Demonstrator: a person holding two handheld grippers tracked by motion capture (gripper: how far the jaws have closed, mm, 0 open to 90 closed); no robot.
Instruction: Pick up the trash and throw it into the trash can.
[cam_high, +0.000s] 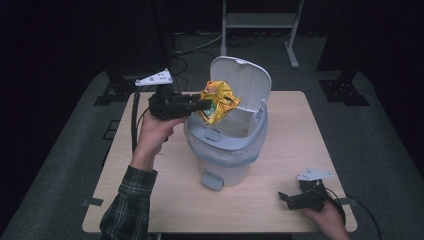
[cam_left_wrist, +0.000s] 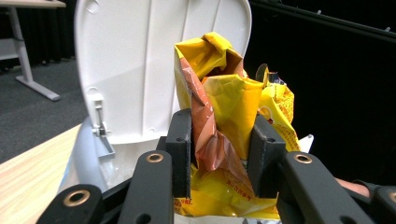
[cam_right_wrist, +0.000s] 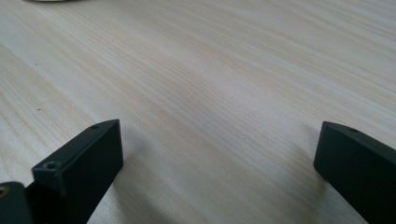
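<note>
Crinkled yellow foil bag (cam_left_wrist: 224, 140) clamped in left tool (cam_left_wrist: 219, 154).

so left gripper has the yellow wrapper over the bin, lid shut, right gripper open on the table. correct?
Not the lid: the high view shows the bin lid standing open. The left gripper does clamp the yellow wrapper above it, and the right gripper rests open on the table.

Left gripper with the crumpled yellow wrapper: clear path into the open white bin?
Probably yes. The left gripper holds the crumpled yellow foil wrapper over the mouth of the white plastic pedal bin; its hinged lid stands upright behind, nothing blocking below.
</note>
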